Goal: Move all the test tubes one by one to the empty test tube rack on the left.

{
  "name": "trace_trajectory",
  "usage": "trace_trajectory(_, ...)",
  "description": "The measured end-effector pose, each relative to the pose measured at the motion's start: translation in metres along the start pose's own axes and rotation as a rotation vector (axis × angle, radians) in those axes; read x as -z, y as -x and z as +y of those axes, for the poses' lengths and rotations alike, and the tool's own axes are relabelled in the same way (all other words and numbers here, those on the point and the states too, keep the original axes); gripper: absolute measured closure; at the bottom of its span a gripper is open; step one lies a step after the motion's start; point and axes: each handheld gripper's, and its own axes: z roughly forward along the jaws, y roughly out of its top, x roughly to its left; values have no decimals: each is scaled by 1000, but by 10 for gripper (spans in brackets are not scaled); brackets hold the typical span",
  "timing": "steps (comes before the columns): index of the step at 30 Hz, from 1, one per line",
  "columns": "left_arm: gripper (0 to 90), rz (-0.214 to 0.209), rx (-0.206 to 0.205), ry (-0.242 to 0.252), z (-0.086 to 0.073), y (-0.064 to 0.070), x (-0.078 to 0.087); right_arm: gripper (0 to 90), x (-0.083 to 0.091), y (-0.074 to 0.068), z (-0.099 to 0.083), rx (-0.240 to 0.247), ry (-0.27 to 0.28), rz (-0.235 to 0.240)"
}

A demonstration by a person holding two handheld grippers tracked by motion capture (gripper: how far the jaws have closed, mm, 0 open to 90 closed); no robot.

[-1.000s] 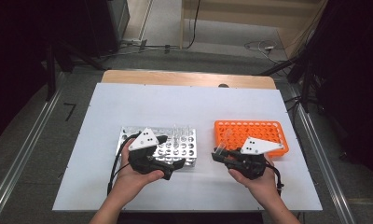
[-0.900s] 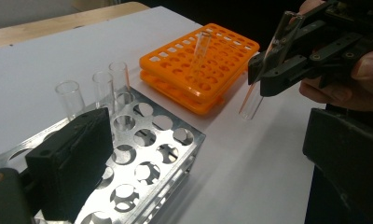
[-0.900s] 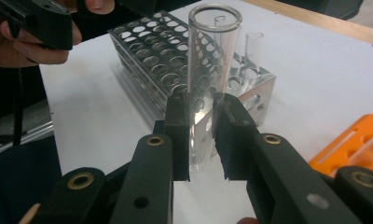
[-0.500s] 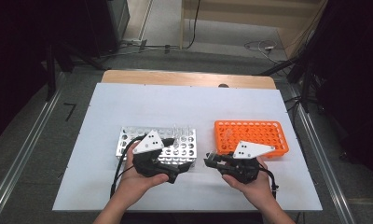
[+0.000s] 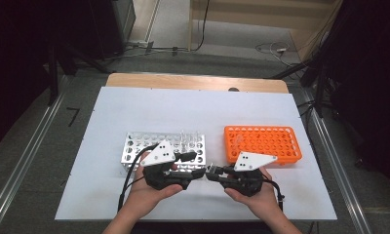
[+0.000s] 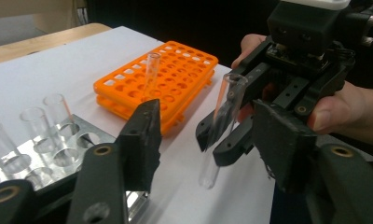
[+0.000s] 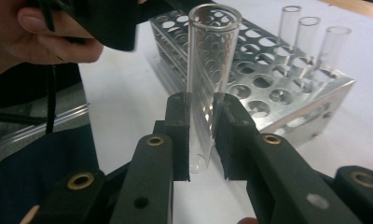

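**Glass tube pinched in right gripper, between two racks**

Seen from the high view: white table (image 5: 134,112), silver metal rack (image 5: 134,148) left of centre, orange rack (image 5: 271,141) to its right, the two apart with bare table between them. Both hands low at the near edge, left hand (image 5: 144,195) around the left gripper (image 5: 199,174), right hand (image 5: 254,195) around the right gripper (image 5: 211,173), jaw tips pointing inward toward each other and nearly meeting in front of the gap between the racks. Grey three-cornered plates on top of both.

From the right gripper view: clear test tube (image 7: 208,84) clamped upright between the two black jaws, pads pressing its lower half, rounded bottom just below the pads, open mouth well above them. Behind it, the metal rack with three more tubes (image 7: 310,37) standing in holes near the far corner.

From the left gripper view: left jaws spread wide, nothing between them, one jaw over the corner of the metal rack, the other in front of the right gripper. Beyond them, the held tube slightly tilted, its bottom above the white surface, whether touching it cannot be told. One further tube (image 6: 151,70) standing tilted in the orange rack. Several tubes upright in the silver rack at the left edge.
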Motion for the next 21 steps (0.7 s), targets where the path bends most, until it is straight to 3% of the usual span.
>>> trace_trajectory(8, 586, -40, -11, -9, -1, 6, -8, 737, -8, -9, 2, 13, -12, 30)
trace_trajectory(21, 743, -38, -48, -33, -2, 12, -15, 737, -10, -13, 2, 21, -15, 47)
